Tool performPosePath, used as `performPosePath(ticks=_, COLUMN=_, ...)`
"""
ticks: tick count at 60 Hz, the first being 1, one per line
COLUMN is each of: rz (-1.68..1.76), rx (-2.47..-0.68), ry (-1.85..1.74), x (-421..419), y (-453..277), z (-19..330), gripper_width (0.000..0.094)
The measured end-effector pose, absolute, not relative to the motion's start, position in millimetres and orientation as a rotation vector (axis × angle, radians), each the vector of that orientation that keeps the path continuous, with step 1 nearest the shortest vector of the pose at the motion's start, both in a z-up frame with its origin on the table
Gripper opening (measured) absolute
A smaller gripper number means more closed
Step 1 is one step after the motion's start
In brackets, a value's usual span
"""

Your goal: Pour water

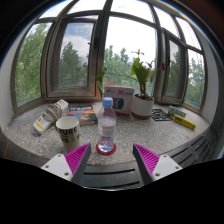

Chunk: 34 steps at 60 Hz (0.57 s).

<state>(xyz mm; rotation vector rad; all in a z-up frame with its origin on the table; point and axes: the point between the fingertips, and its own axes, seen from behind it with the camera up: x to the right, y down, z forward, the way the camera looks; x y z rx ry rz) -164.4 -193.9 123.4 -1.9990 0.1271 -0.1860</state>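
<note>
A clear plastic water bottle [107, 124] with a light cap stands upright on a red coaster [106, 151] on the stone windowsill. It is just ahead of my fingers, centred on the gap between them. A white mug [68, 131] with a printed band stands to the bottle's left. My gripper [112, 160] is open, its pink pads [76, 158] spread wide on either side, short of the bottle and not touching it.
A tilted carton [46, 119] lies at the far left. A pink-and-white box [119, 98] stands behind the bottle, a potted plant [143, 100] to its right, a yellow object [184, 121] further right. Bay windows close off the back.
</note>
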Motion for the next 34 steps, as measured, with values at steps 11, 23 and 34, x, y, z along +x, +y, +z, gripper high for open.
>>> performPosePath(ticks=11, rz=-0.186, rx=-2.011, ry=0.161, x=-177.8, y=-244.5, z=137.9, gripper_width=0.086)
performPosePath(ticks=23, rz=-0.196, rx=-1.992, ry=0.16, x=-181.2, y=-263.4, z=148.8, gripper_width=0.086)
performPosePath(ticks=34, rz=-0.197, rx=-2.002, ry=0.134, x=-185.7, y=-265.6, z=147.3, gripper_width=0.0859)
